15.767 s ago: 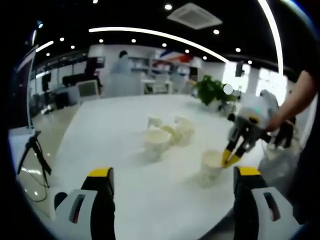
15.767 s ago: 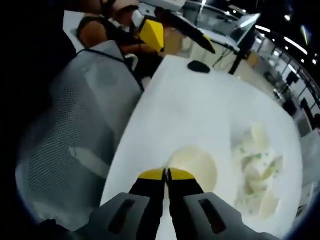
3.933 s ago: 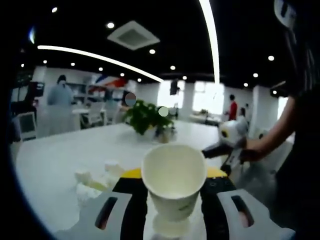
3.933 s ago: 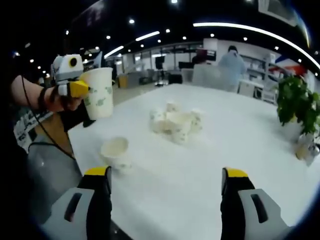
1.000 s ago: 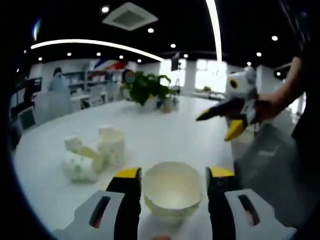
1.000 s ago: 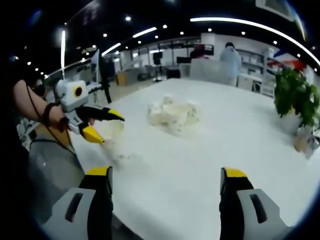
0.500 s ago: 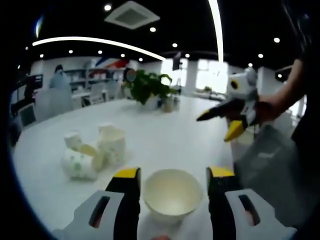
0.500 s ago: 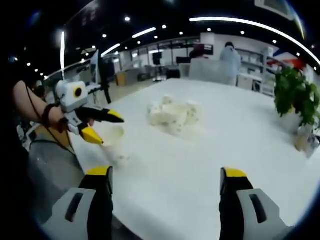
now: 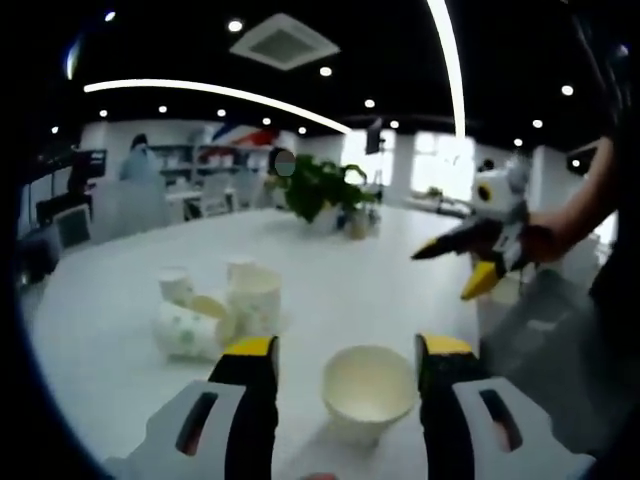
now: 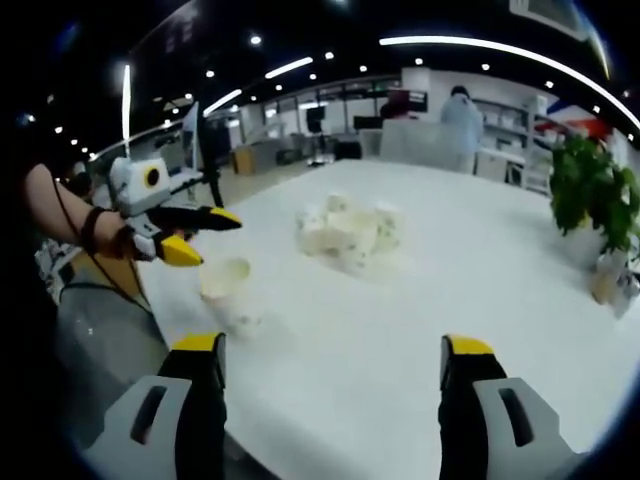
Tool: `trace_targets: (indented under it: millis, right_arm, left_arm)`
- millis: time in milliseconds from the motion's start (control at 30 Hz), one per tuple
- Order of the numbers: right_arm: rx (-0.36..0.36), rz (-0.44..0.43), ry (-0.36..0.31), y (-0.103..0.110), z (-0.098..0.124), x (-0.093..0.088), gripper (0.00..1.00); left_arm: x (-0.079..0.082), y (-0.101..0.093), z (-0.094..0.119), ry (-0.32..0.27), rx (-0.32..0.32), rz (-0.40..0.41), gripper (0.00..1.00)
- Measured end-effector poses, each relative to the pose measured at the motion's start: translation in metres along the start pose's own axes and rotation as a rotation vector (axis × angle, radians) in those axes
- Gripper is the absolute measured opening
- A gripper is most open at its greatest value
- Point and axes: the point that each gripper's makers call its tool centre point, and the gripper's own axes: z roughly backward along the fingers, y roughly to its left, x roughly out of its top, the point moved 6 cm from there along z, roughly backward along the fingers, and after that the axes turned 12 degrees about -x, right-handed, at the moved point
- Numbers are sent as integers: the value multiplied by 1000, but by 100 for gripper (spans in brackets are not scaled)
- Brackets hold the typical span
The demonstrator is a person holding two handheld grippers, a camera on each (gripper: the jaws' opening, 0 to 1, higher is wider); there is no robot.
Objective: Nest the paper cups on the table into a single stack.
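An upright white paper cup (image 9: 368, 388) stands near the table's edge, just ahead of my open left gripper (image 9: 348, 350), whose yellow-tipped jaws sit wide to either side of it without touching. In the right gripper view this cup (image 10: 226, 288) sits just below and right of the left gripper (image 10: 215, 242). A cluster of several green-patterned cups (image 9: 215, 308), some lying on their sides, rests farther in on the table (image 10: 350, 232). My right gripper (image 10: 332, 345) is open with nothing in it and hovers over the table edge; it is also in the left gripper view (image 9: 442, 275).
The white table (image 10: 470, 290) is long and wide. A potted plant (image 9: 320, 188) stands at its far side (image 10: 595, 200). A person's arm holds each gripper. A grey mesh chair back (image 10: 95, 340) sits beside the table edge. People stand far off in the office.
My left gripper has lifted up and back off the near cup, which stays standing on the table. The right gripper has held still and open.
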Motion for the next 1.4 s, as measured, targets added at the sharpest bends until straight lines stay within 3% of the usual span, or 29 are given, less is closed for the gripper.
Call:
trace_targets:
  millis: [300, 600, 967, 1400]
  right_arm:
    - [7, -1, -5, 2, -2, 3, 87]
    - [19, -2, -15, 5, -7, 5, 86]
    - [28, -20, -18, 12, -12, 3, 86]
    - [18, -24, -22, 15, -12, 4, 86]
  left_arm:
    - [12, 7, 13, -43, 61, 4, 59]
    - [19, 11, 34, -46, 105, -3, 60]
    - [17, 22, 69, -24, 184, 5, 60]
    - [14, 32, 87, -32, 254, 13, 63]
